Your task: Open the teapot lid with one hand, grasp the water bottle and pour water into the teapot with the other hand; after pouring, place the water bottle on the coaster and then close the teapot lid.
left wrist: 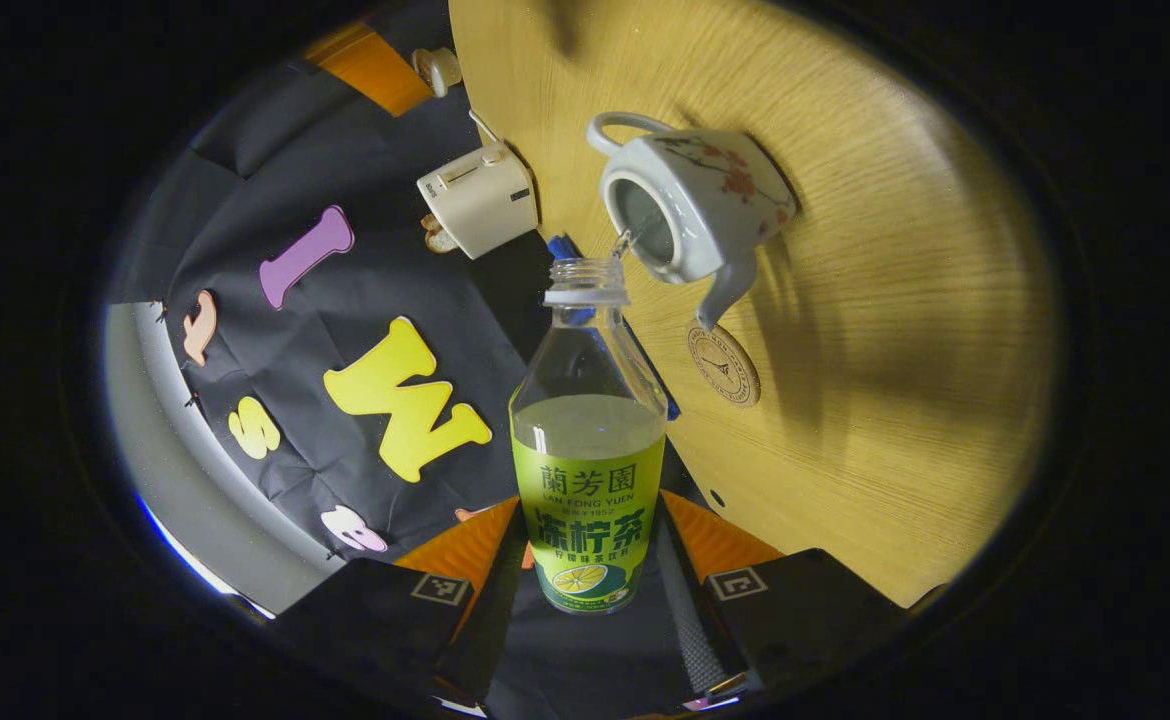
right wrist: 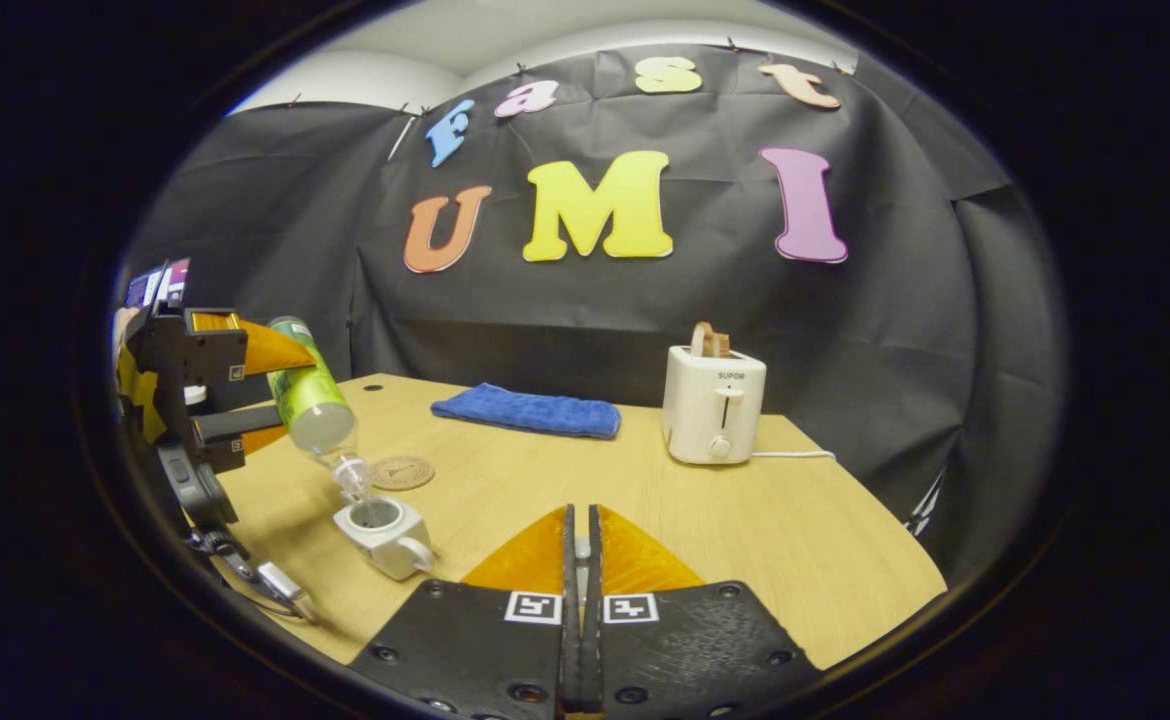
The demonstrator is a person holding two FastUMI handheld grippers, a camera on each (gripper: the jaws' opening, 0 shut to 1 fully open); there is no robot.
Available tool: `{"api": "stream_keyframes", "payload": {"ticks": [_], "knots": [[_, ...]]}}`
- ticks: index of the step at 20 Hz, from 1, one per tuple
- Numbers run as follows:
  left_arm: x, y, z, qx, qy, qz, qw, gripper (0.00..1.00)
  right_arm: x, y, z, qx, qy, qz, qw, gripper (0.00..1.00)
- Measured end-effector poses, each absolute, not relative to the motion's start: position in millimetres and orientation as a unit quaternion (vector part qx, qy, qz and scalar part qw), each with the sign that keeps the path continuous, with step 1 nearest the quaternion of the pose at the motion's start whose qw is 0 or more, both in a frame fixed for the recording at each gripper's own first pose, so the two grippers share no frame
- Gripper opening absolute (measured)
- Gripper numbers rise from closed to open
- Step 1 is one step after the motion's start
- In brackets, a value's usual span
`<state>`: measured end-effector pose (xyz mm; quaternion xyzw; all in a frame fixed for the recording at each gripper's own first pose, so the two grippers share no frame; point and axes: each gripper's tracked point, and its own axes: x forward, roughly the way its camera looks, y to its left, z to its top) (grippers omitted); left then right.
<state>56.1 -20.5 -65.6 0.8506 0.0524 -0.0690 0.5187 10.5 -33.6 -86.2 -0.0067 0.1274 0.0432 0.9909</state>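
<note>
Left gripper (left wrist: 590, 540) nearest, clamped on water bottle (left wrist: 588, 450) low on the label, both fingers pressing its sides. Right gripper (right wrist: 578, 545) pressed together low over the near table edge; cannot tell whether anything thin sits between the fingers.

Table (left wrist: 895, 350): bare wood around the pour, so any spill spreads freely. Blue cloth (right wrist: 525, 410) and toaster (right wrist: 713, 405) well apart at the back, no collision risk.

Bottle tipped neck-down, uncapped, roughly half full, mouth just beside the rim of the teapot (left wrist: 705, 200). Teapot open, lid off, spout pointing toward the coaster (left wrist: 723, 365), which lies near it with nothing on it.

Thin stream (left wrist: 625, 240) crossing from bottle mouth into the opening.

Risks, as judged:
- Small opening, narrow margin: slight wrist drift puts water on the rim or the table.
- More tilt likely gives a gulping surge and splash, or overfills the small pot.
- Soft bottle wall: a harder squeeze pushes water out faster; a looser one lets the bottle slide.
- Bottle neck knocking the rim could shove or tip the teapot.
- Coaster close to the spout: swing on set-down could clip it.
</note>
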Motion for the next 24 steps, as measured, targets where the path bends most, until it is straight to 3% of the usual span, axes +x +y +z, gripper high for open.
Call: {"api": "stream_keyframes", "payload": {"ticks": [12,24], "knots": [[58.1,-27.2,-58.4,0.868,0.042,-0.073,0.490,0.72,11.1,-34.5,-86.1,-0.008,0.126,0.043,0.991,0.00],[60.8,-21.5,-56.5,0.841,0.044,-0.066,0.535,0.72,8.5,-34.4,-81.5,-0.004,0.122,0.039,0.992,0.00]]}}
